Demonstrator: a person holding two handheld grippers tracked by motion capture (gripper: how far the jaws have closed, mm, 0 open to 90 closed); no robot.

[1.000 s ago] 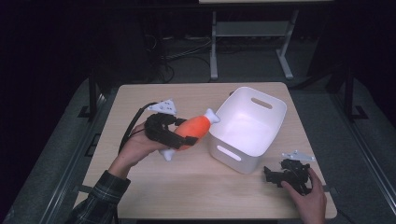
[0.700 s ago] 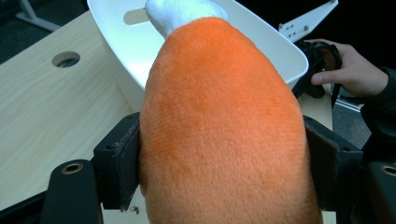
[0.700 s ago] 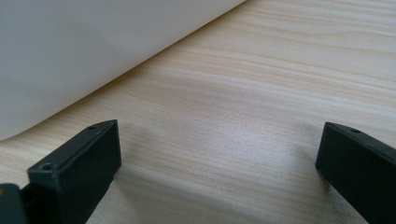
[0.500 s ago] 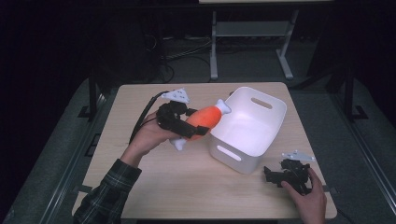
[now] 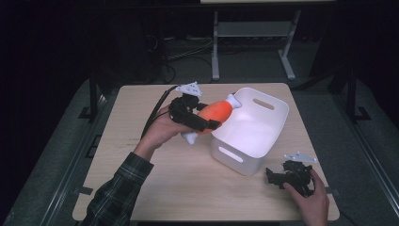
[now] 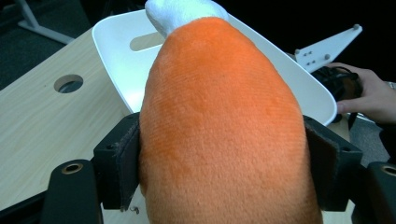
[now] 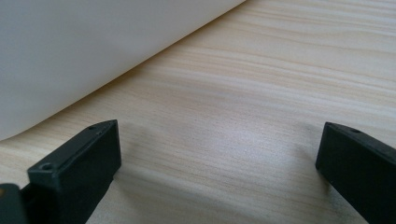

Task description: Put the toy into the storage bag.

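Note:
An orange plush toy [image 5: 214,114] with white ends is held above the table at the near-left rim of the white basket [image 5: 263,134]. My left gripper [image 5: 200,123] is shut on it. In the left gripper view the orange plush toy [image 6: 224,126] sits squeezed between the two jaws of the left gripper [image 6: 219,163], its white tip over the basket [image 6: 116,60]. My right gripper [image 5: 277,175] rests on the table at the front right, held by a hand. In the right gripper view the right gripper [image 7: 219,154] stands open over bare wood, beside the basket wall [image 7: 93,46].
The wooden table [image 5: 141,179] has a round cable hole [image 6: 68,83] near the basket. A metal stand [image 5: 254,42] is on the dark floor behind the table. The person's other hand [image 6: 369,93] shows past the basket.
My left gripper has carried the plush toy up and to the right, so its tip now reaches over the basket rim. The right gripper has stayed in place.

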